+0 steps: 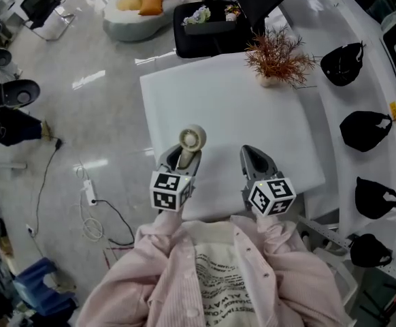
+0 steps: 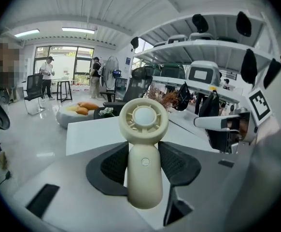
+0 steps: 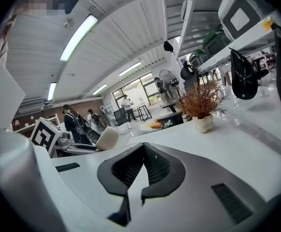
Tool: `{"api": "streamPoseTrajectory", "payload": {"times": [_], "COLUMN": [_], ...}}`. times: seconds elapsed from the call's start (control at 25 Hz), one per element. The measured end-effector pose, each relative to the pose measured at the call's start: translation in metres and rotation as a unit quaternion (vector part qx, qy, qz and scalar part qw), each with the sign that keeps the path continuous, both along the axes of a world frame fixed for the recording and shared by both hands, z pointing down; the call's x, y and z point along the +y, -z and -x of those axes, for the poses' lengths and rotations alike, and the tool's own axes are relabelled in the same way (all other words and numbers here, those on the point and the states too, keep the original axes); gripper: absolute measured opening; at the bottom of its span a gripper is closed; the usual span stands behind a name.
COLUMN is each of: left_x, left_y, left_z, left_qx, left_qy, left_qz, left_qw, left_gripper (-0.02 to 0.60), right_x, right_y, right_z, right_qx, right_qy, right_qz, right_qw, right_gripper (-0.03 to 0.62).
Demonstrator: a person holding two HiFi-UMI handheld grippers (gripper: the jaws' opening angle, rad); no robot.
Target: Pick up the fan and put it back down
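Note:
A cream hand-held fan [image 2: 144, 129] stands upright between the jaws of my left gripper [image 2: 144, 161], whose dark pads press on its handle from both sides. In the head view the fan [image 1: 192, 138] and the left gripper [image 1: 183, 158] are over the near left part of the white table [image 1: 232, 107]; whether the fan touches the tabletop I cannot tell. My right gripper [image 1: 256, 161] hovers beside it to the right, its jaws [image 3: 134, 193] closed together with nothing between them. The fan's round head [image 3: 107, 138] also shows at the left of the right gripper view.
A dried reddish plant in a white pot [image 1: 277, 60] stands at the table's far right. Black caps [image 1: 365, 129] lie along a white shelf on the right. A black chair [image 1: 215, 26] is behind the table, cables [image 1: 89, 203] on the floor at left.

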State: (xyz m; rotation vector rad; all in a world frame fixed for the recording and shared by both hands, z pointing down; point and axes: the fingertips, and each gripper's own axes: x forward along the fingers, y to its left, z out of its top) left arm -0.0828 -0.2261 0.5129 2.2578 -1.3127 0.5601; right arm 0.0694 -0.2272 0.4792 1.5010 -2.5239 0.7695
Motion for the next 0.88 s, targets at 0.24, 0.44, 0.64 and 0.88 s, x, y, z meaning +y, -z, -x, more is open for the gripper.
{"api": "streamPoseTrajectory", "payload": {"times": [0.24, 0.44, 0.64, 0.88], "left_x": [-0.013, -0.013, -0.018, -0.016], "left_y": [-0.041, -0.078, -0.108, -0.131], "left_z": [-0.008, -0.016, -0.023, -0.031], "left_qx": [-0.019, -0.038, -0.058, -0.072], "left_qy": [-0.018, -0.041, -0.063, -0.081], "left_qz": [0.038, 0.078, 0.103, 0.127], "left_qw": [0.9989, 0.9954, 0.9910, 0.9859], "left_gripper": [0.184, 0.184, 0.184, 0.184], "right_x": [-0.008, 0.000, 0.001, 0.010], "right_y": [-0.018, -0.038, -0.055, -0.070], "right_z": [0.003, 0.003, -0.001, -0.004], "right_qx": [0.022, 0.019, 0.017, 0.015], "right_qy": [-0.013, -0.033, -0.049, -0.060], "right_qz": [0.007, 0.033, 0.048, 0.065], "right_qw": [1.000, 0.999, 0.997, 0.996], "right_gripper": [0.000, 0.000, 0.000, 0.000]}}
